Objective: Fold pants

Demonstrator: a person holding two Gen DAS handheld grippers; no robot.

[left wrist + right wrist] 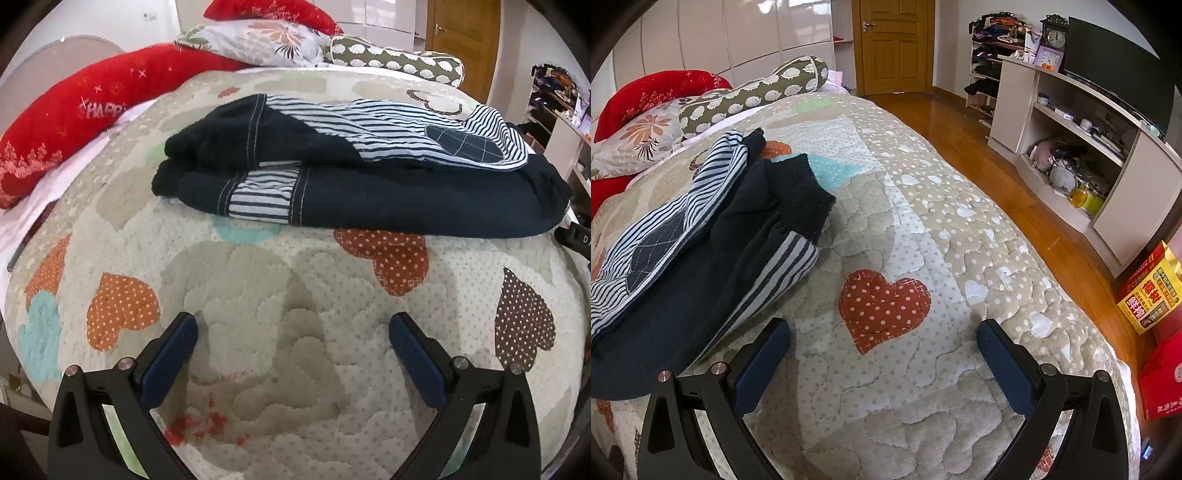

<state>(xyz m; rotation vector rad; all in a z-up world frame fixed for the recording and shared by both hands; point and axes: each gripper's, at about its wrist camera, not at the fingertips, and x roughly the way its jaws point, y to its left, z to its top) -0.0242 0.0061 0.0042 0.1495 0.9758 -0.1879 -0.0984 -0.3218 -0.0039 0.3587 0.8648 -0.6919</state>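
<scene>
The pants, dark navy with blue-and-white striped panels, lie folded in a thick bundle on the quilted bedspread, well beyond the left gripper; its 2 fingers are spread wide over bare quilt, pinching nothing. In the right wrist view the same bundle sits to the left of the right gripper, whose fingers are likewise spread apart and empty above a red dotted heart patch; its left finger is just beside the pants' edge. Red pillows, a floral pillow and a patterned bolster lie at the head of the bed; a wooden door and white shelving stand beyond.
</scene>
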